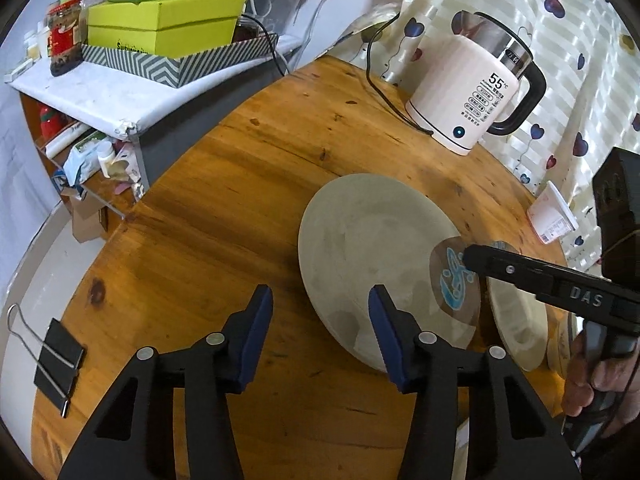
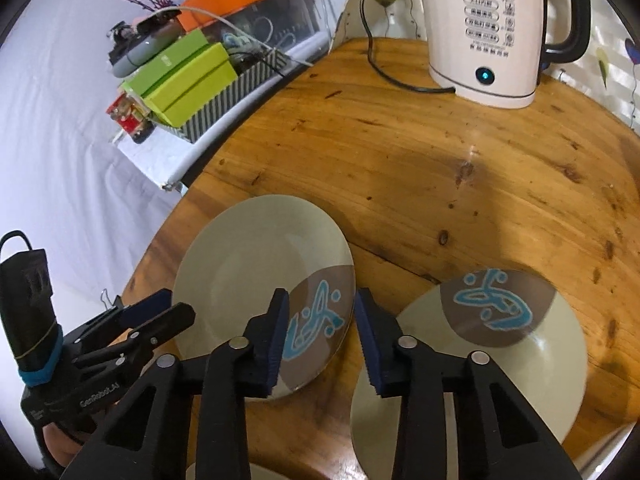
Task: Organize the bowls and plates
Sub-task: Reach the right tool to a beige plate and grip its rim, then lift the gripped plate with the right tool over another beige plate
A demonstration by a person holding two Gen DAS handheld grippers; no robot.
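Beige left plate [image 2: 256,280] lies flat on wooden table [image 2: 440,184], just beside right plate [image 2: 500,360]; right gripper [image 2: 320,336] hangs above left plate's patterned near-right rim, jaws moderately apart, holding nothing; left gripper [image 1: 320,336] over bare wood beside that plate's left edge, jaws wide, empty; judgement: right gripper nearer.

- Round table [image 2: 460,168]: two plates lie flat on it, side by side, apart.
- Left plate [image 2: 248,280] sits near the table's left edge; right plate [image 2: 500,360] lies to its right, nearer the camera.
- Kettle [image 2: 488,28] stands at the far side of the table, behind both plates, its cord [image 2: 376,64] trailing left.
- Binder clip [image 1: 56,360] lies at the table's left edge, left of the left plate.
- Shelf [image 1: 100,92] stands beyond the left edge, stacked boxes [image 1: 160,28] on top.
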